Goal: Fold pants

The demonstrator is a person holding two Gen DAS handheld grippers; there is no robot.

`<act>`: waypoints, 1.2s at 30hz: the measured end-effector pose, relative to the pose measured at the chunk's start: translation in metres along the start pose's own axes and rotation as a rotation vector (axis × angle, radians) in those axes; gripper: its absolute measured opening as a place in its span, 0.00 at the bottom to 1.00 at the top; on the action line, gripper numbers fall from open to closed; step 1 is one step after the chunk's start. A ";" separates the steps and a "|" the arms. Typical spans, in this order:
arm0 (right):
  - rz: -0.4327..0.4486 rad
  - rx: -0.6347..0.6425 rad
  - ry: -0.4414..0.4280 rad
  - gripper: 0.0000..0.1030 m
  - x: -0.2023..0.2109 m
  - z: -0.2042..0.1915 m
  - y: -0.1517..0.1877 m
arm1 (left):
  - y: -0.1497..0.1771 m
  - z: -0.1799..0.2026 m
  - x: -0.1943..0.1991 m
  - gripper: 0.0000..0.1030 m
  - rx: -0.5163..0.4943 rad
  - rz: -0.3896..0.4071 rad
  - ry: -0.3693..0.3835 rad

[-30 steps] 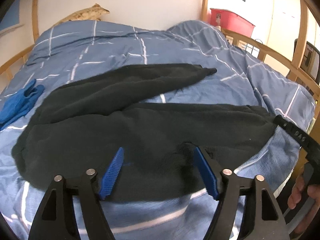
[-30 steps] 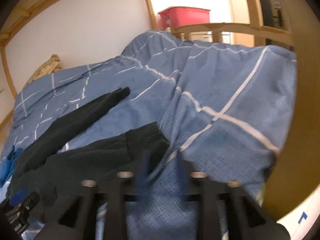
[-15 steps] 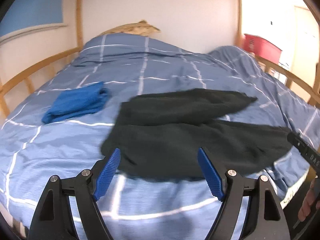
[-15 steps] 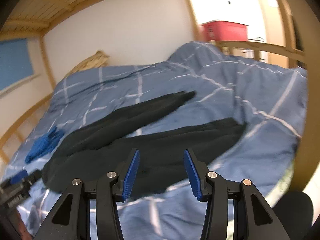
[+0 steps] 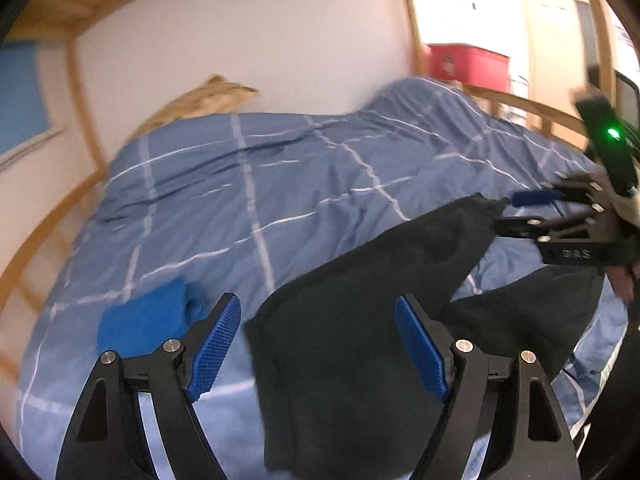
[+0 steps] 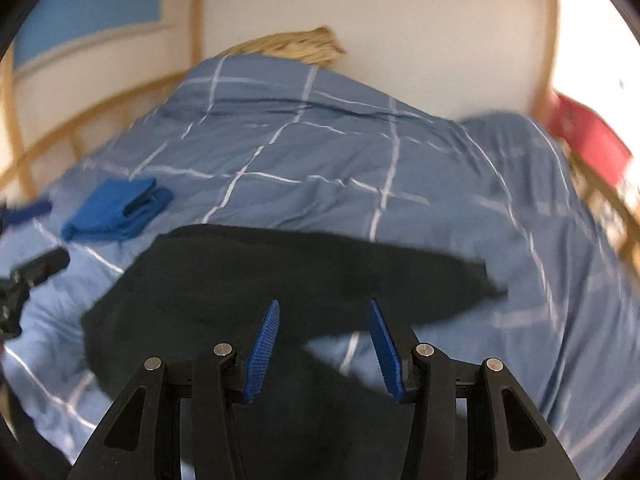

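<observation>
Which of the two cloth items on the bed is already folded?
The small blue cloth, lying apart on the duvet; the black pants still lie spread with legs apart.

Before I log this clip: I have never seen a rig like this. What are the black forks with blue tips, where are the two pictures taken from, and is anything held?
There is no robot here. A person carries a hand-held claw in each hand, and each claw has a wide-angle camera looking forward along its two fingers. One picture comes from the left claw, the other from the right claw. The blue strips are the grip pads.

Both look down on a bed with a blue checked duvet. Black pants lie spread on it, and a folded blue cloth lies beside them.

Both claws are open and hold nothing. The left view also shows the right claw at the picture's right edge, near one pant leg's end; blur hides whether it touches.
</observation>
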State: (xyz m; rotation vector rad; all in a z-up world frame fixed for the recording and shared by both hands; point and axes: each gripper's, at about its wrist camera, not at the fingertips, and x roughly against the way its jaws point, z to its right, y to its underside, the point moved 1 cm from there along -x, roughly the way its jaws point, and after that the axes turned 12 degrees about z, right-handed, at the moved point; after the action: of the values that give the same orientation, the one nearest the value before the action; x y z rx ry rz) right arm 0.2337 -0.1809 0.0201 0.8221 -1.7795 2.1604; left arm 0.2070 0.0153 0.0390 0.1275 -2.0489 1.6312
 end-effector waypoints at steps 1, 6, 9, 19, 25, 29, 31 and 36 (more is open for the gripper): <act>-0.017 0.040 -0.030 0.46 -0.009 -0.001 -0.006 | -0.005 0.000 -0.013 0.77 -0.009 -0.019 0.041; -0.135 0.232 -0.145 0.46 -0.070 0.009 -0.026 | -0.019 0.001 -0.078 0.76 -0.079 -0.089 0.159; -0.182 0.274 -0.222 0.46 -0.104 0.021 -0.030 | -0.016 0.006 -0.116 0.76 -0.125 -0.132 0.208; -0.333 0.409 -0.376 0.46 -0.204 0.040 -0.018 | -0.006 0.017 -0.221 0.65 -0.161 -0.261 0.371; -0.360 0.437 -0.405 0.46 -0.238 0.049 -0.012 | 0.010 0.017 -0.265 0.62 -0.157 -0.357 0.447; -0.405 0.467 -0.437 0.54 -0.260 0.050 -0.008 | 0.021 0.015 -0.287 0.57 -0.129 -0.419 0.479; -0.429 0.467 -0.457 0.54 -0.268 0.052 -0.007 | 0.028 0.013 -0.297 0.55 -0.106 -0.470 0.494; -0.506 0.403 -0.508 0.54 -0.286 0.060 0.000 | 0.039 0.007 -0.309 0.39 -0.041 -0.542 0.499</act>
State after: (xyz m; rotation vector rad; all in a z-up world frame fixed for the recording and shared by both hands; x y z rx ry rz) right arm 0.4846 -0.1885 -0.1300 1.8241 -1.1080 2.0850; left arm 0.4565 -0.0545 -0.1342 0.2143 -1.4967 1.1411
